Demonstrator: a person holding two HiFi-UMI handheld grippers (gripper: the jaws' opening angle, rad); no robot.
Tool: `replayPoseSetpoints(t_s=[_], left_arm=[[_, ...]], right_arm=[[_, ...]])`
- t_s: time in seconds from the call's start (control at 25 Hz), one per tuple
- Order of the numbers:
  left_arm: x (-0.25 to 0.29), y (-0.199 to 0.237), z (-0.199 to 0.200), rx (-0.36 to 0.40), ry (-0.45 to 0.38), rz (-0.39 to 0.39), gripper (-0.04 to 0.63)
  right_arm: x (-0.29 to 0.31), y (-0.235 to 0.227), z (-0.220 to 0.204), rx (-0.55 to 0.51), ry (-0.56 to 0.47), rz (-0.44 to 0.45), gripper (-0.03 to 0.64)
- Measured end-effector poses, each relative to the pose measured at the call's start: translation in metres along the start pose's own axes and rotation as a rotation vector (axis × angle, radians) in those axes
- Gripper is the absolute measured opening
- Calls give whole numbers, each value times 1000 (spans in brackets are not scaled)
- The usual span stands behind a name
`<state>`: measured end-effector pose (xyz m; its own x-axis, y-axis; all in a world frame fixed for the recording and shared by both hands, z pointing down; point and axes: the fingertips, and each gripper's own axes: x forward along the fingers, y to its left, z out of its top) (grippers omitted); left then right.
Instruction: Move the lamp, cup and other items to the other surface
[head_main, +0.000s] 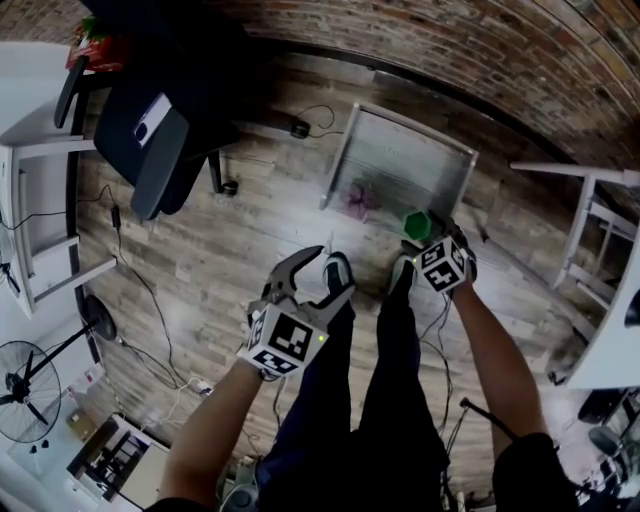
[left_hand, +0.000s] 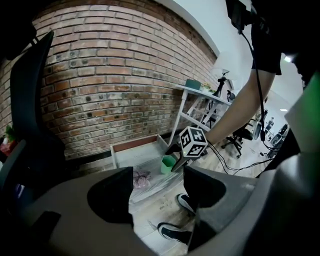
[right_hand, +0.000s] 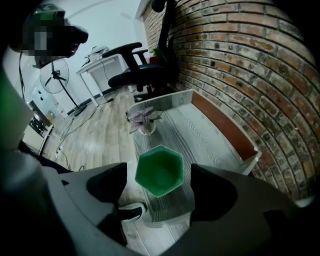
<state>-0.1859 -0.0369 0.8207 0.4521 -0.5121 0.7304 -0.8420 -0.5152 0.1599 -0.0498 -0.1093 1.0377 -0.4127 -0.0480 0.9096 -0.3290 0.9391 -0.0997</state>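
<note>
Cup (right_hand: 159, 171) stands ungripped within wide-open right claw (right_hand: 159, 179).

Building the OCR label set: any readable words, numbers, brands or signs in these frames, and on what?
No readable text in any view.
The marker cube on the left gripper: black-and-white square patterns, no letters.
The same on the right gripper.
The white patch on the black chair: too small to read.
The green cup: no print visible.
</note>
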Motion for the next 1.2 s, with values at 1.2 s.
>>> replayPoseSetpoints(t_s=[1.2], left_arm=[[-129,-12,155,113,-171,-36,311]], right_arm=[[-313,36,114,310,-255,-162,310]])
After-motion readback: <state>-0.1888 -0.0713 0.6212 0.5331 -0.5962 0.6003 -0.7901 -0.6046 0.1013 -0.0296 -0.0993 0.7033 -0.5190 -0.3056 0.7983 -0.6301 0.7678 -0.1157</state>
